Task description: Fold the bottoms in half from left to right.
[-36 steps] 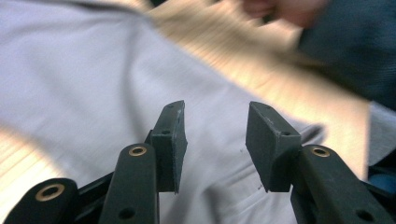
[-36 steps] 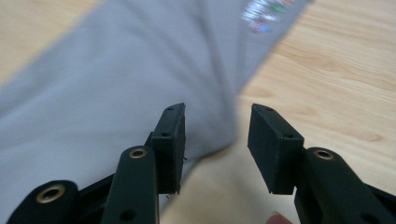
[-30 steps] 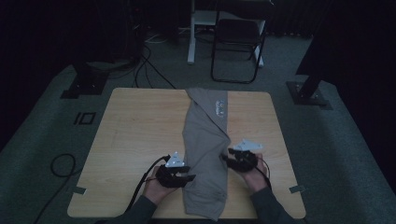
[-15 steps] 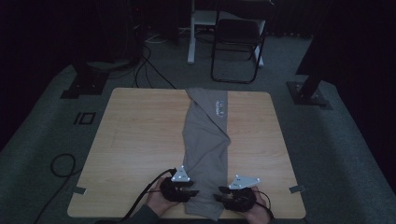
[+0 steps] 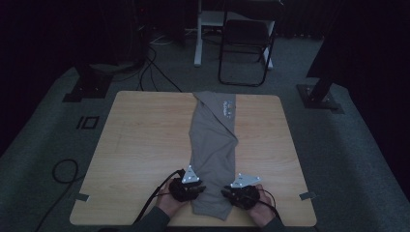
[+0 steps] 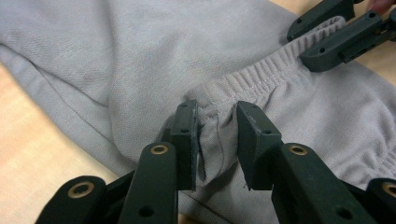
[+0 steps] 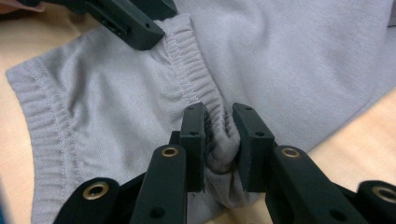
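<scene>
now the grey sweatpants lie in a long folded strip down the middle of the wooden table, with the stretchy waistband at the near edge, right by the person's hands. the left gripper has just been closing and pinches a bunched fold of the waistband between its jaws, and the right gripper has just been closing too and squeezes another bit of that same band. i think both grab the band, one on each side, so the pants can be lifted evenly and folded without going crooked.
</scene>
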The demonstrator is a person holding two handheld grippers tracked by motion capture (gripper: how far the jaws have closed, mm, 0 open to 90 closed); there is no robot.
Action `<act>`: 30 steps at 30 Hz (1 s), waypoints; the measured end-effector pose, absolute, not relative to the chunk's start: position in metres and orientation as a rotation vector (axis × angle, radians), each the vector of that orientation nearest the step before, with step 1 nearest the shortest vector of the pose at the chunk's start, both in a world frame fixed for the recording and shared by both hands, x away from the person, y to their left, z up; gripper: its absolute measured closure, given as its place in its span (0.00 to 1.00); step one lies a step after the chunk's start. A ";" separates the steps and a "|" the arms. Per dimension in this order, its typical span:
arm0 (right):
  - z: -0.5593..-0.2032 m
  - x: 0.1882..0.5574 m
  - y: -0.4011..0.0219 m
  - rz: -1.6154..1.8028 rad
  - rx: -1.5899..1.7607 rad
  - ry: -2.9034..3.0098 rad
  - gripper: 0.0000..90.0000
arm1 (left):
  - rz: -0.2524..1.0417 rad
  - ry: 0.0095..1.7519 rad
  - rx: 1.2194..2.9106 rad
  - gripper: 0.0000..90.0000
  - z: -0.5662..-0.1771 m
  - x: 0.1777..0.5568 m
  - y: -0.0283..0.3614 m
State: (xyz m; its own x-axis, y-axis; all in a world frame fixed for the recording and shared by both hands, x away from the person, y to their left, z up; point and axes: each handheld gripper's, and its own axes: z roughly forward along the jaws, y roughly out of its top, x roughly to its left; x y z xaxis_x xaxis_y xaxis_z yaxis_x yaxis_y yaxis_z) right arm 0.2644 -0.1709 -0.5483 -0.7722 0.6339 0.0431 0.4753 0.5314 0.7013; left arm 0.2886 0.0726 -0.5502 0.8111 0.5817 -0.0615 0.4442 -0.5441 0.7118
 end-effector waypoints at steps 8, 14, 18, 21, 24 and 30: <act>-0.551 0.304 -0.170 1.073 0.954 2.489 0.84 | 0.281 0.811 2.204 0.77 -0.551 0.328 0.068; -0.552 0.330 -0.170 1.082 1.000 2.444 0.82 | 0.281 0.849 2.179 0.75 -0.552 0.349 0.067; -0.551 0.332 -0.174 1.082 1.015 2.443 0.66 | 0.246 0.855 2.178 0.69 -0.550 0.353 0.066; -0.552 0.323 -0.178 1.075 0.989 2.449 0.70 | 0.259 0.815 2.200 0.69 -0.549 0.345 0.065; -0.550 0.319 -0.179 1.077 0.982 2.450 0.82 | 0.272 0.798 2.216 0.75 -0.547 0.340 0.066; -0.534 0.297 -0.176 1.174 0.890 2.465 0.91 | 0.226 0.733 2.159 0.95 -0.527 0.318 0.081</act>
